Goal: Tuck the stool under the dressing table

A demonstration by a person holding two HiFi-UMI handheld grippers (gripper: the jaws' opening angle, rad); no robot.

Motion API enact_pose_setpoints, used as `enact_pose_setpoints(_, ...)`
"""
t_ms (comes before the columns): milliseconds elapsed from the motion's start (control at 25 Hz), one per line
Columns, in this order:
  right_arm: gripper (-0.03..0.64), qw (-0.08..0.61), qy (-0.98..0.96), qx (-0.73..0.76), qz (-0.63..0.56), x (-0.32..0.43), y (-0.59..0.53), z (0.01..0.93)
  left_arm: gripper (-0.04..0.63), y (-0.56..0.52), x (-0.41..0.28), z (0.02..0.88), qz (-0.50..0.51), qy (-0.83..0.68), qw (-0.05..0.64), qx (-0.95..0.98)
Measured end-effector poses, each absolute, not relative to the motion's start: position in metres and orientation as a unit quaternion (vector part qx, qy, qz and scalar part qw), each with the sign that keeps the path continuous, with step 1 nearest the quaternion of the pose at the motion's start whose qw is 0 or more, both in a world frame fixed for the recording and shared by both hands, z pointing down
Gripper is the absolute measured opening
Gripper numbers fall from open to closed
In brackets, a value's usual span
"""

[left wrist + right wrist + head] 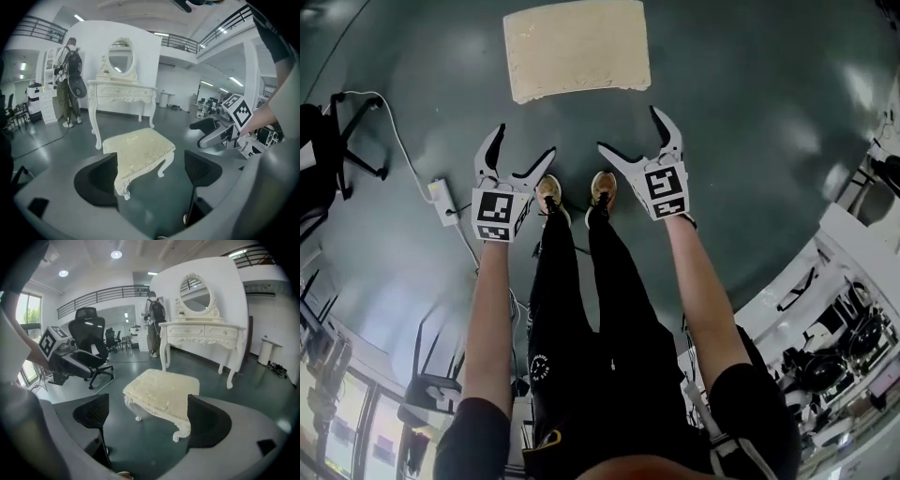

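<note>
While the left tool (523, 142) and right tool (630, 131) hang open and empty, the stool (577, 49) stands on the floor straight ahead, long side facing them, seemingly equally near both, with the dressing table (201, 331) beyond it and apart.
</note>
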State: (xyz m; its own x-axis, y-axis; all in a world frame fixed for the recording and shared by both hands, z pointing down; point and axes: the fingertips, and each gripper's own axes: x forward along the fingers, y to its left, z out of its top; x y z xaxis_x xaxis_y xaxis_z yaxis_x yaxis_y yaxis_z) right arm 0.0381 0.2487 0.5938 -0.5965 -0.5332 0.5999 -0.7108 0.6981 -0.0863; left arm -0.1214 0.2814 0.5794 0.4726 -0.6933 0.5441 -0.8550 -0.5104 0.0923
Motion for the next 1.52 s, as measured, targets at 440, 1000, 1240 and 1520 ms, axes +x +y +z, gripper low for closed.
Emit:
enact_pose_setpoints(440, 0.515, 0.335, -0.821, 0.413, 0.207, 0.078, 0.213, 0.729, 0.445, 0.250, -0.148, 0.716, 0.255, -0.506, 0.247, 0.786)
enact_pose_setpoints(1000, 0.405, 0.403, -0.795, 0.419, 0.174, 0.093, 0.139, 0.782, 0.428, 0.189, -0.178, 0.793, 0.326, -0.512, 0.233, 0.760)
enact_pose_setpoints(1240, 0.397, 0.394, -0.791, 0.433, 0.180, 0.086, 0.126, 0.789, 0.357, 0.172, -0.175, 0.798, 0.314, -0.510, 0.222, 0.770)
enact_pose_setpoints(1520, 0.394, 0.398, -0.795, 0.420, 0.179, 0.088, 0.123, 0.791, 0.357, 0.169, -0.173, 0.800, 0.310, -0.520, 0.228, 0.763)
